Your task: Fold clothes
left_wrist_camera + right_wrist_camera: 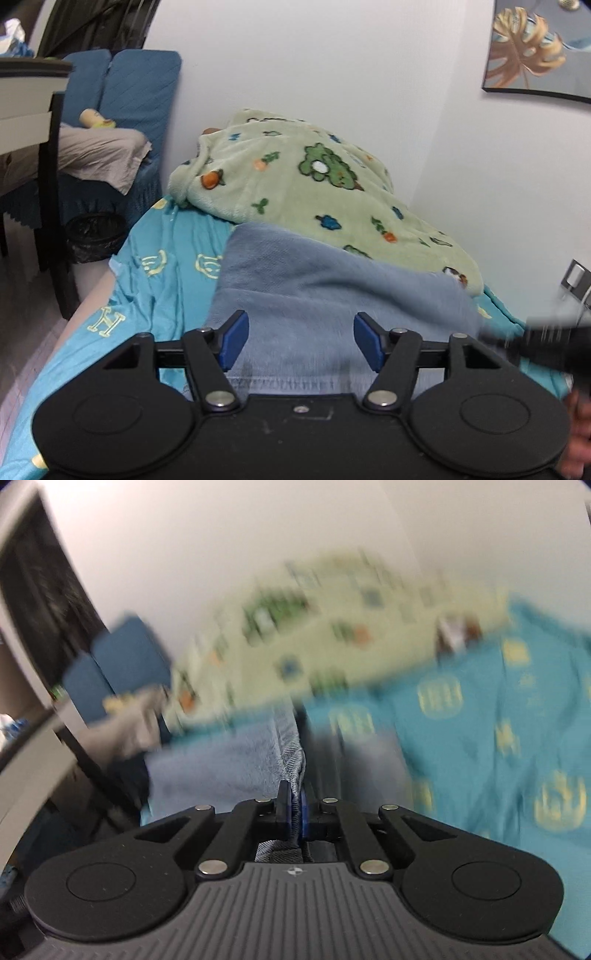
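A light blue denim garment [325,288] lies on the bed over a turquoise sheet [155,280]. My left gripper [301,341] is open, its blue pads [232,343] spread just above the garment's near hem, holding nothing. My right gripper [293,812] is shut on an edge of the same denim garment [236,760], which hangs in a fold from the jaws; that view is motion-blurred. The right gripper's black body shows as a blur at the right edge of the left wrist view [554,343].
A pale green patterned fleece blanket [314,184] is heaped against the white wall behind the garment. A blue sofa [140,96] with beige cloth, a black bin [96,236] and a dark table leg [55,206] stand left of the bed.
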### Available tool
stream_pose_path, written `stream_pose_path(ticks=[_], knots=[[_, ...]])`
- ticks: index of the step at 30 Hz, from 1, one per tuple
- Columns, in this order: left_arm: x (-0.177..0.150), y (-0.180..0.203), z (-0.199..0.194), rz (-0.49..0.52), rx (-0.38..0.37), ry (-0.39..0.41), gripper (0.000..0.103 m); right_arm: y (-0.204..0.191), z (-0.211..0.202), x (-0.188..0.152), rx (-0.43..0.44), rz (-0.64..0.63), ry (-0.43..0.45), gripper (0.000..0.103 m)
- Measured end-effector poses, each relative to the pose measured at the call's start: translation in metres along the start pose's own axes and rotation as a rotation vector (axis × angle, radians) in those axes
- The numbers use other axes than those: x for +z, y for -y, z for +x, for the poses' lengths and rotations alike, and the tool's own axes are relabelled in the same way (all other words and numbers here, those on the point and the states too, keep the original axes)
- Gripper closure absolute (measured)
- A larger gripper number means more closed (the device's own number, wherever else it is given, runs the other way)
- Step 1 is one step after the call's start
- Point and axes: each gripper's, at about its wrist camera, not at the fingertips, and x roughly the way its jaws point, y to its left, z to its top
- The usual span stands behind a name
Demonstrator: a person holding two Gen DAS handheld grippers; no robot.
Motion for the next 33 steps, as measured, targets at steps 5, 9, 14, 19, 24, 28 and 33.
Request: stream_pose_path(ticks=[5, 9, 14, 19, 24, 28, 33], knots=[[-0.004, -0.01, 0.011, -0.025, 0.028, -0.037, 0.043, 0.009, 0.023, -0.022, 0.007, 0.034, -0.158, 0.097], [-0.006, -0.011, 0.015, -0.027, 0.04, -0.047, 0.043, -0.002, 0.014, -0.015, 0.0, -0.066, -0.102, 0.069], [-0.008, -0.011, 0.019, -0.029, 0.054, -0.058, 0.043, 0.005, 0.018, -0.001, 0.036, -0.047, 0.005, 0.036], [-0.009, -0.015, 0.024, -0.04, 0.071, -0.069, 0.042, 0.017, 0.059, 0.014, 0.08, 0.035, 0.004, 0.034], [-0.009, -0.028, 0.028, -0.095, 0.097, -0.074, 0.041, 0.019, 0.073, 0.003, 0.097, -0.025, -0.016, 0.031], [-0.01, -0.038, 0.029, -0.151, 0.115, -0.08, 0.04, 0.026, 0.071, 0.005, 0.1, 0.007, -0.035, 0.037], [-0.007, -0.043, 0.026, -0.199, 0.118, -0.073, 0.04, 0.03, 0.072, -0.001, 0.216, 0.052, -0.074, 0.029]])
